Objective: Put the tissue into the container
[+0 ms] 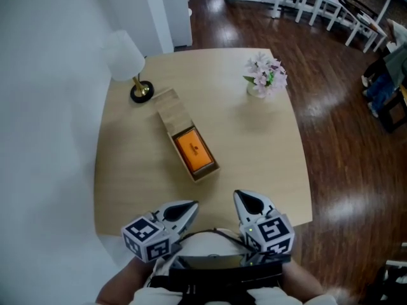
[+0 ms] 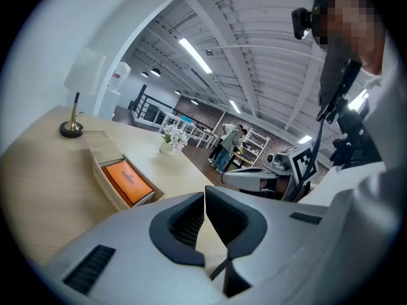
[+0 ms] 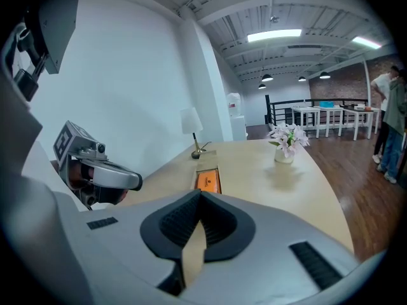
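1. Dark wooden flooring is being shown around a pale worktop (image 1: 254, 145) in the head view. An orange tissue pack (image 1: 193, 150) is lying inside the long wooden container (image 1: 212, 168), whose lid (image 1: 170, 110) is being left slid back toward a lamp (image 1: 124, 59). A flower vase (image 1: 266, 76) is standing well apart at the far right. The left hand-held gripper (image 1: 188, 207) and the right hand-held gripper (image 1: 240, 199) are being held near the worktop's near edge, clear of the container.

2. In the left gripper view, the left hand-held gripper (image 2: 205, 192) is being kept with its jaws pressed together and nothing between them. The tissue pack (image 2: 127, 180) is being seen beyond, resting in the open part of the container (image 2: 102, 182).

3. In the right gripper view, the right hand-held gripper (image 3: 200, 196) is being held fully closed and is carrying nothing. The tissue pack (image 3: 207, 181) is being framed just above its jaws, lying in the container, with the flower vase (image 3: 287, 138) off to the right.

4. Placement is being judged as done, since the tissue pack is sitting in the container and neither tool is gripping anything. Only the lid, if it is meant to be closed, is being left half open.
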The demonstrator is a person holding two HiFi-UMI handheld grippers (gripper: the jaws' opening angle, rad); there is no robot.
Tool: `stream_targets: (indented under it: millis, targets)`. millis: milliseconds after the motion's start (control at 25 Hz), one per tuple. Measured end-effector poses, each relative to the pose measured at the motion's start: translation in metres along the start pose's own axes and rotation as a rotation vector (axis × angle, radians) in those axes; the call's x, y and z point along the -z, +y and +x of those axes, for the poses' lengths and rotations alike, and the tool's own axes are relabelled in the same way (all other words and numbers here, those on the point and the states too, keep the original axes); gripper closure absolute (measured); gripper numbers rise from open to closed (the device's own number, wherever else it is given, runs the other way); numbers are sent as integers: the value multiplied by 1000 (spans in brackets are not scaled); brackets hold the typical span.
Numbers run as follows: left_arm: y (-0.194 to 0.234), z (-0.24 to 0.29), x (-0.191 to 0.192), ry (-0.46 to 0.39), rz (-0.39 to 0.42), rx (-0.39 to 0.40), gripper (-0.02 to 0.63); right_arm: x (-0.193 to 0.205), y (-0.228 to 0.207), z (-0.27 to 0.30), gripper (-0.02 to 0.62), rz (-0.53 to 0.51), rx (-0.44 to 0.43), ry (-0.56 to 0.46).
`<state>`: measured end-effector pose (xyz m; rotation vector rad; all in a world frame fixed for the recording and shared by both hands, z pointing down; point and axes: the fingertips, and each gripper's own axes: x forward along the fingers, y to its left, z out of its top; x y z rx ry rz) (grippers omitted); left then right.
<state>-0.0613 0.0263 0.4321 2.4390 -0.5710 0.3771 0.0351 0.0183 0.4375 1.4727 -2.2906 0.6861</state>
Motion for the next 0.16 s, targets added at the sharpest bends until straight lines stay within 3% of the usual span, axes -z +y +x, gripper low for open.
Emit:
stream_targets:
  millis: [160]
  targets:
    - [0,-1,1,-2,9,-6,606,1,1,-1,595,-1,0,-3]
